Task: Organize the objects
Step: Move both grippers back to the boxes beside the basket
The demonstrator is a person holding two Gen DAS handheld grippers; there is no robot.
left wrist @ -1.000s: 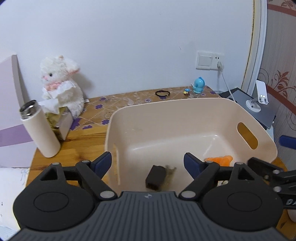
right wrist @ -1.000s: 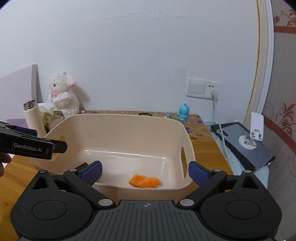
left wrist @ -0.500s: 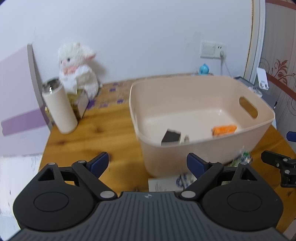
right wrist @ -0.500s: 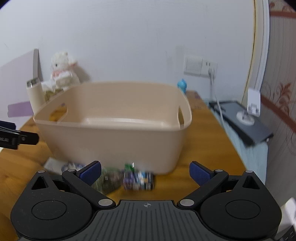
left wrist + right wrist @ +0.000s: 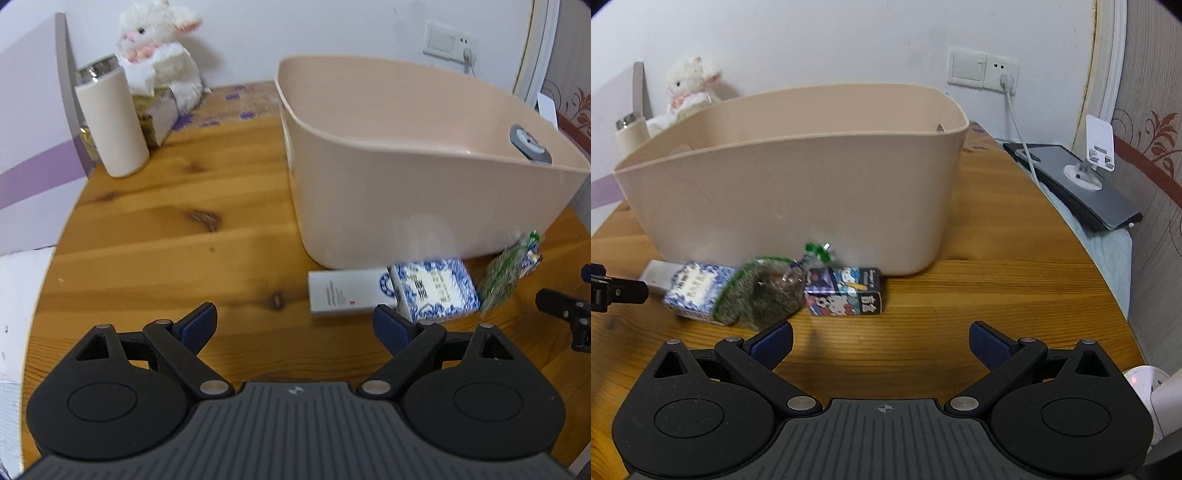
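Observation:
A beige plastic tub (image 5: 424, 199) (image 5: 798, 184) stands on the wooden table (image 5: 184, 236). In front of it lie a white box (image 5: 343, 291), a blue-and-white patterned box (image 5: 436, 291) (image 5: 692, 286), a clear bag of green-brown stuff (image 5: 764, 293) (image 5: 506, 273) and a dark cartoon-printed box (image 5: 846, 291). My left gripper (image 5: 293, 325) is open and empty, low over the table just short of the white box. My right gripper (image 5: 881, 341) is open and empty, just short of the cartoon box. The tub's inside is hidden from both views.
A white flask (image 5: 110, 122), a tissue box and a white plush toy (image 5: 159, 48) stand at the back left. A dark tablet with a white phone stand (image 5: 1089, 166) lies right of the table. A cable runs from the wall socket (image 5: 1001, 74).
Both grippers have pulled back from above the tub and dropped low toward the table. The tub's inside with the orange and dark items is out of sight; the boxes in front now show.

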